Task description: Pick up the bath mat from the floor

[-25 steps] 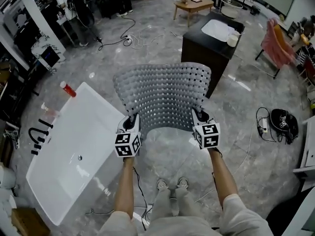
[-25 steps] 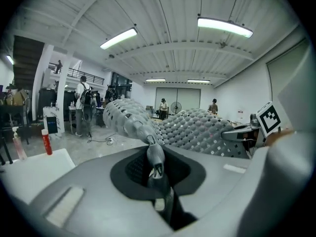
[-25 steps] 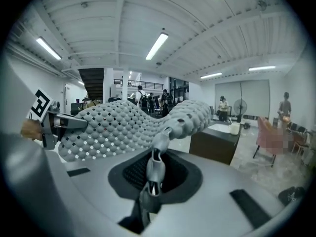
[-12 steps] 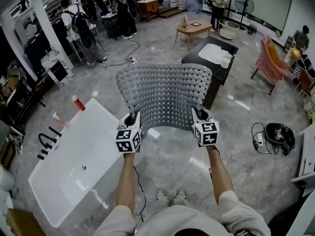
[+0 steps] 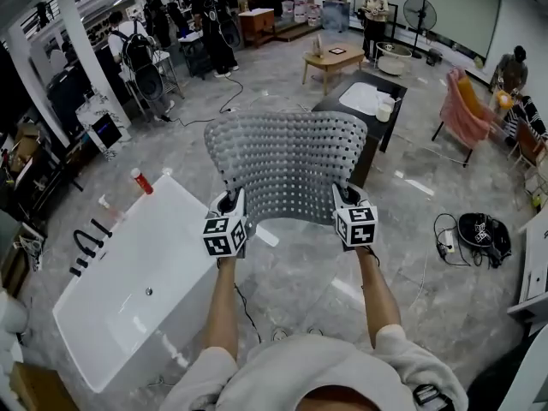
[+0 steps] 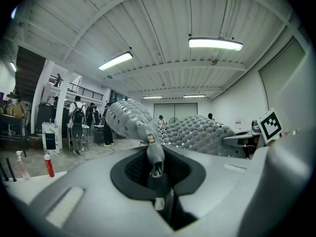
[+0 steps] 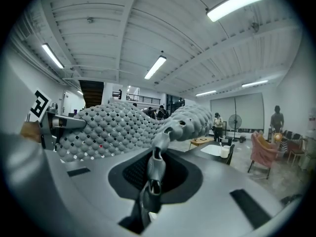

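The grey perforated bath mat (image 5: 287, 165) hangs in the air in front of me, spread wide between both grippers and clear of the floor. My left gripper (image 5: 229, 210) is shut on its near left corner, and the mat edge (image 6: 154, 154) shows pinched between the jaws in the left gripper view. My right gripper (image 5: 345, 202) is shut on the near right corner, with the bath mat (image 7: 157, 157) clamped between its jaws in the right gripper view. The mat bulges away from me, its far edge curling upward.
A white bathtub (image 5: 137, 281) stands at lower left with a red bottle (image 5: 141, 181) on its rim. A dark cabinet with a white basin (image 5: 364, 101) is behind the mat. Cables and a black bag (image 5: 479, 234) lie on the floor at right. Several people stand at the back.
Both grippers have lifted the mat higher and held it out level. My view has tilted up, so more of the room's back shows.
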